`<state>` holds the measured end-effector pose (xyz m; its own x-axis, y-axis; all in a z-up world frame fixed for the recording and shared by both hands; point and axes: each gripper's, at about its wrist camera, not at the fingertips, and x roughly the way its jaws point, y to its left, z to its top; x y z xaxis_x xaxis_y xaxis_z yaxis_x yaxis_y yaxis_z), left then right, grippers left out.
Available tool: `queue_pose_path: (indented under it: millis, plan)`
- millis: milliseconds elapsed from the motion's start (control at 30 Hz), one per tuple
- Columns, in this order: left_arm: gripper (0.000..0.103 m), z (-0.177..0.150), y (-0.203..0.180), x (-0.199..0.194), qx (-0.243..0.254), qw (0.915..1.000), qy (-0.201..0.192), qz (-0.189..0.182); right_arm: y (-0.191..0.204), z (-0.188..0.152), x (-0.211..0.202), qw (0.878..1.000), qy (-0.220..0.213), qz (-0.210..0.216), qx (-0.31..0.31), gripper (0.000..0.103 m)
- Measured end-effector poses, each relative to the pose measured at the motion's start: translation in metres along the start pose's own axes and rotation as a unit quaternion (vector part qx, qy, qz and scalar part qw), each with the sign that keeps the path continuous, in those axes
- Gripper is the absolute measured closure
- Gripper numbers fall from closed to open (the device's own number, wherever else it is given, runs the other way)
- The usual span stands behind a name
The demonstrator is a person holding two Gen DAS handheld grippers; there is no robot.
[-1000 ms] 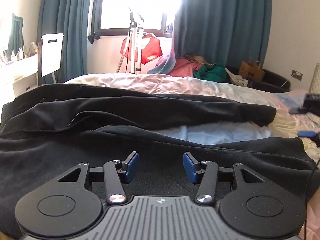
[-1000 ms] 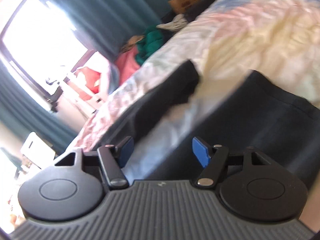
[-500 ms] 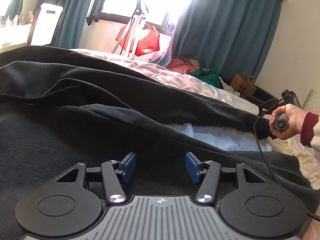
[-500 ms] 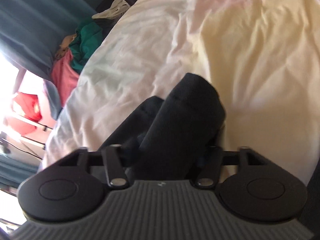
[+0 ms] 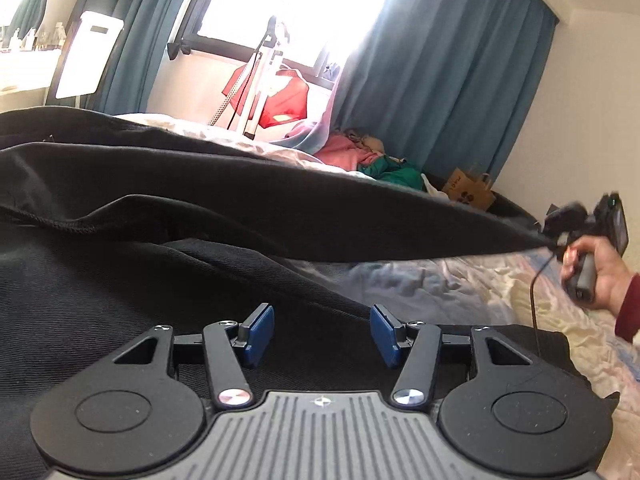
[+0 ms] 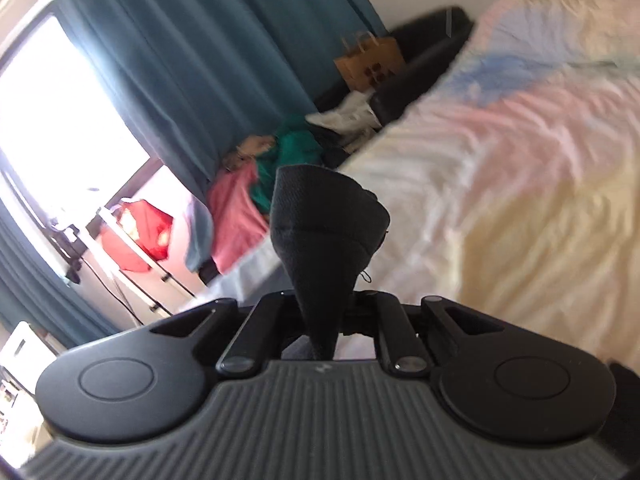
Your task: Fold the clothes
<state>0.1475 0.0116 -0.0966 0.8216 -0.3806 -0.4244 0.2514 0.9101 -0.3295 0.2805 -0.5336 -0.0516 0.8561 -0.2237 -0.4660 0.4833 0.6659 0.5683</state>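
We see a black garment [image 5: 120, 280] spread flat beneath and ahead of our left jaws, which stand apart with nothing between them. One sleeve [image 5: 360, 224] stretches taut across to our right jaws, its bunched cuff [image 6: 324, 216] pinched between them.

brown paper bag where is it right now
The brown paper bag sits on the floor past the far side of the bed, at the foot of the teal curtain and just right of the pile of pink and green clothes.
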Motion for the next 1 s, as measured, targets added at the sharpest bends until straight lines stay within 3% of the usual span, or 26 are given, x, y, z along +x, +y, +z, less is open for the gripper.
queue_pose_path:
  millis: [100, 200, 300, 433, 600, 700, 733, 767, 800, 900, 1000]
  plan:
    - [0.047, 0.000, -0.004, -0.016, -0.002, 1.0000, -0.002, 0.001, -0.061, -0.043, 0.003, 0.996, 0.062, -0.038, 0.056, 0.092]
    - [0.047, -0.001, -0.010, -0.028, 0.003, 1.0000, -0.006, 0.003, -0.100, -0.071, -0.005, 0.990, 0.057, -0.009, 0.130, 0.090]
    - [0.047, 0.000, -0.014, -0.033, 0.006, 0.9999, -0.008, 0.009, -0.108, -0.072, -0.010, 0.987, 0.060, 0.003, 0.151, 0.085]
    - [0.047, 0.005, -0.017, -0.027, 0.005, 0.9999, -0.005, 0.016, -0.104, -0.065, -0.025, 0.986, 0.057, -0.015, 0.156, 0.069]
    - [0.047, 0.006, -0.015, -0.018, -0.005, 0.9995, 0.006, 0.030, -0.099, -0.063, -0.043, 0.988, 0.046, -0.038, 0.144, 0.066]
    - [0.047, 0.006, -0.012, -0.014, -0.011, 0.9992, 0.011, 0.036, -0.089, -0.066, -0.050, 0.988, 0.039, -0.054, 0.137, 0.067]
    - [0.047, 0.006, -0.011, -0.014, -0.011, 0.9992, 0.011, 0.037, -0.084, -0.066, -0.050, 0.990, 0.043, -0.059, 0.124, 0.074]
    - [0.047, 0.006, -0.011, -0.013, -0.010, 0.9992, 0.011, 0.037, -0.081, -0.066, -0.050, 0.991, 0.045, -0.059, 0.112, 0.094]
    - [0.047, 0.006, -0.010, -0.013, -0.010, 0.9992, 0.010, 0.038, -0.078, -0.066, -0.050, 0.992, 0.047, -0.059, 0.101, 0.094]
    - [0.047, 0.006, -0.009, -0.011, -0.005, 0.9992, 0.013, 0.039, -0.073, -0.057, -0.061, 0.994, 0.001, -0.040, 0.100, 0.096]
    - [0.048, 0.005, -0.011, -0.010, 0.004, 0.9992, 0.014, 0.039, -0.067, -0.050, -0.069, 0.996, -0.037, -0.051, 0.069, 0.098]
